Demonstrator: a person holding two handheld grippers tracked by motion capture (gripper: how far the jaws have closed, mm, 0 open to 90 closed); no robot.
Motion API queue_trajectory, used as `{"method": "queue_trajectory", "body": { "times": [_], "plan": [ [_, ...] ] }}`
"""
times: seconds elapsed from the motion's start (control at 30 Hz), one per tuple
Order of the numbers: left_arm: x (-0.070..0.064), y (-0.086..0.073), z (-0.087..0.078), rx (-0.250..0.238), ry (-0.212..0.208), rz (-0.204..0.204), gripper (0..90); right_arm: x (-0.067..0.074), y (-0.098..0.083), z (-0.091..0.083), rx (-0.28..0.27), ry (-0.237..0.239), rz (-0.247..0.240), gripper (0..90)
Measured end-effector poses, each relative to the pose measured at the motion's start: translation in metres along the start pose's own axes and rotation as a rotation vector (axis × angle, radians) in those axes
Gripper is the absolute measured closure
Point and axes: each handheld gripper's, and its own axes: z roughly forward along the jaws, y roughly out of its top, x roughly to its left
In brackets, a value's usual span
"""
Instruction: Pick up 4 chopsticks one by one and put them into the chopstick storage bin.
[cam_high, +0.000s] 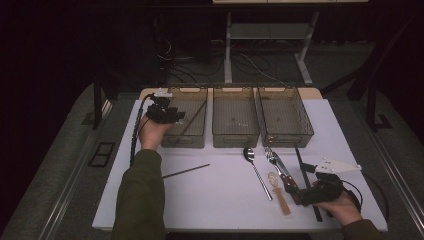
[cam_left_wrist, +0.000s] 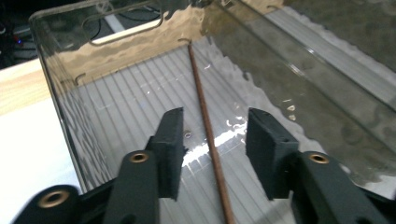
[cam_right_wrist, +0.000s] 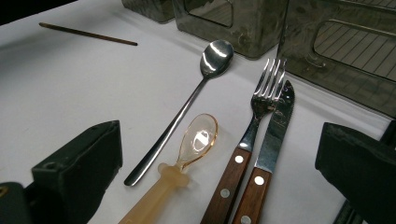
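Chopstick (cam_left_wrist: 205, 123): thin, dark brown and straight, it lies slanted on the ribbed floor of the leftmost clear bin (cam_high: 196, 90); your left gripper (cam_left_wrist: 212, 140) hovers over it with jaws parted, the stick between them untouched; your right gripper (cam_right_wrist: 219, 163) rests spread wide near the table's front edge, holding nothing, above a wood-handled fork (cam_right_wrist: 254, 126) and knife (cam_right_wrist: 271, 140); a second chopstick (cam_high: 185, 171) lies loose on the white tabletop (cam_high: 220, 200); dim room, grey carpet (cam_high: 60, 150) beyond.
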Motion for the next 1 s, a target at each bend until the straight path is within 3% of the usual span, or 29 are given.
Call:
{"method": "queue_trajectory", "body": {
  "times": [0.13, 0.5, 0.63, 0.77, 1.0],
  "plan": [
    [0.0, 0.002, -0.008, -0.015, -0.044, -0.006, 49.5, 0.0, 0.0, 0.0, -0.002, -0.002, -0.002, 0.8],
    [-0.007, 0.004, -0.031, -0.014, -0.097, 0.076, 35.8, 0.0, 0.0, 0.0, -0.003, -0.004, 0.002, 0.8],
    [-0.009, 0.004, -0.04, -0.025, -0.132, 0.086, 31.0, 0.0, 0.0, -0.001, -0.005, -0.006, 0.006, 0.8],
    [-0.015, 0.003, -0.046, -0.014, -0.14, 0.112, 25.2, 0.0, 0.0, -0.001, -0.004, -0.008, 0.005, 0.8],
    [-0.025, -0.004, -0.058, -0.046, -0.168, 0.121, 19.8, 0.0, 0.0, -0.001, -0.008, -0.01, 0.007, 0.8]
  ]
}}
